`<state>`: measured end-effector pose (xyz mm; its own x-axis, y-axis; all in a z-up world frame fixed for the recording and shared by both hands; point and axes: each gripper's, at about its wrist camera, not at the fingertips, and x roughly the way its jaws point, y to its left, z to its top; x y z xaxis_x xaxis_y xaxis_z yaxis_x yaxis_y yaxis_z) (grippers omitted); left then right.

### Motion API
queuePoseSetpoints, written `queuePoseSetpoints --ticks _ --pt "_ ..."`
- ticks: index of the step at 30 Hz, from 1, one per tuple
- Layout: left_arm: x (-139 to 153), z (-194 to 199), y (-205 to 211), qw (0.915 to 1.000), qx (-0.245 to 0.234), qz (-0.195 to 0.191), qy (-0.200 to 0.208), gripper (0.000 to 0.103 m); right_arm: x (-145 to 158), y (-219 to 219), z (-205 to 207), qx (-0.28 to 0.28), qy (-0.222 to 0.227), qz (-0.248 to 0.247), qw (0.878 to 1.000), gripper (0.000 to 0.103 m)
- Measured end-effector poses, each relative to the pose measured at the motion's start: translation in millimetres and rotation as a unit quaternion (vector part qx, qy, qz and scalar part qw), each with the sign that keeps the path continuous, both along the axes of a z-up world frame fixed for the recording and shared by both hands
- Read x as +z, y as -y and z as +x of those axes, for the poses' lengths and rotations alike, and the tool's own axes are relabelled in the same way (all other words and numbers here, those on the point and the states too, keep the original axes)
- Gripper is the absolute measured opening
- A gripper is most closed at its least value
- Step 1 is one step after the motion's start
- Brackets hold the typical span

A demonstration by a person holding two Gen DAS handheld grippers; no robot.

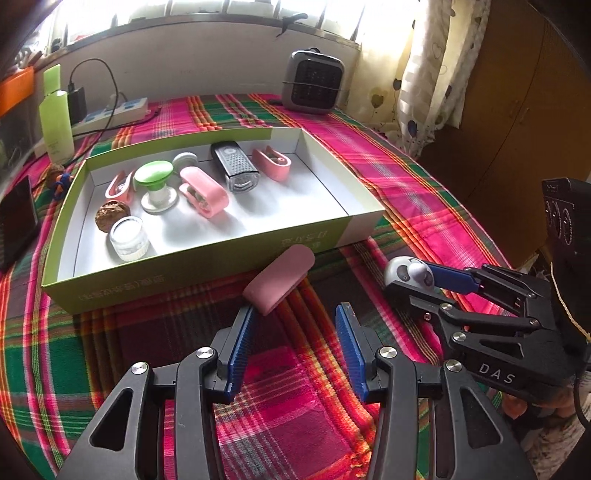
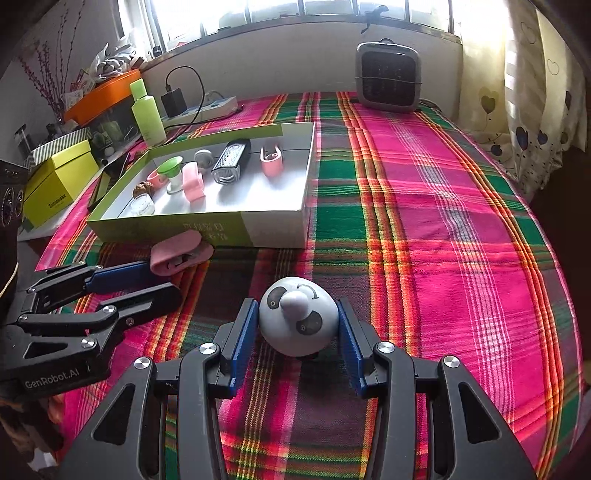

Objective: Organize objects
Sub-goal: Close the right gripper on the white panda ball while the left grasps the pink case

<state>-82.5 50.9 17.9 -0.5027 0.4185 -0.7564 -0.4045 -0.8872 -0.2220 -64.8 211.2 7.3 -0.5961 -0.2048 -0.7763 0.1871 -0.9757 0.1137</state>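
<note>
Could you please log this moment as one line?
left gripper: open by pink clip | right gripper: shut on panda toy | box: partly filled

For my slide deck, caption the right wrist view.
Right gripper grips a panda-face toy before the green tray.

Bright window (image 2: pixel 303 11) behind; heart-print curtain (image 2: pixel 532 92) right; plaid cloth (image 2: pixel 443 229) spread below.

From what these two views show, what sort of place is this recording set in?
Most likely a lived-in room at home, perhaps a bedroom: a plaid cloth covers the surface, heart-print curtains hang by the window, and a small heater and a power strip sit at the back.
</note>
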Motion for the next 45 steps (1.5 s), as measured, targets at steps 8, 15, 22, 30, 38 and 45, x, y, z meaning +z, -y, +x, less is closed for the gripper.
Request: queuePoseSetpoints --ticks 8,15,22,30,38,45 --pt "4.0 8.5 -7.4 0.9996 -0.024 0.015 -0.005 0.044 0.1 -0.7 0.8 0.001 -0.002 -0.004 1.000 0.044" --pt "9.7 3.7 -7.9 0.9990 -0.006 -0.024 -0.036 0.044 0.3 0.5 0.8 0.003 -0.003 -0.003 1.000 0.044" --pt "-0.3 -9.4 -14.4 0.9988 -0.009 -0.043 -0.023 0.044 0.1 0.7 0.8 0.009 -0.003 0.001 1.000 0.044" --pt "-1.9 -15.8 -22.8 0.9982 -0.011 -0.052 -0.027 0.044 -0.2 1.0 -0.1 0.013 -0.004 0.009 1.000 0.044" --pt "-1.9 -17.9 -26.7 0.9979 0.004 -0.058 -0.030 0.040 -0.4 1.9 -1.2 0.014 -0.005 0.023 1.000 0.044" --pt "-1.8 -18.9 -24.3 0.9972 0.018 -0.066 -0.030 0.027 -0.5 0.5 -0.3 0.014 -0.006 0.025 1.000 0.044"
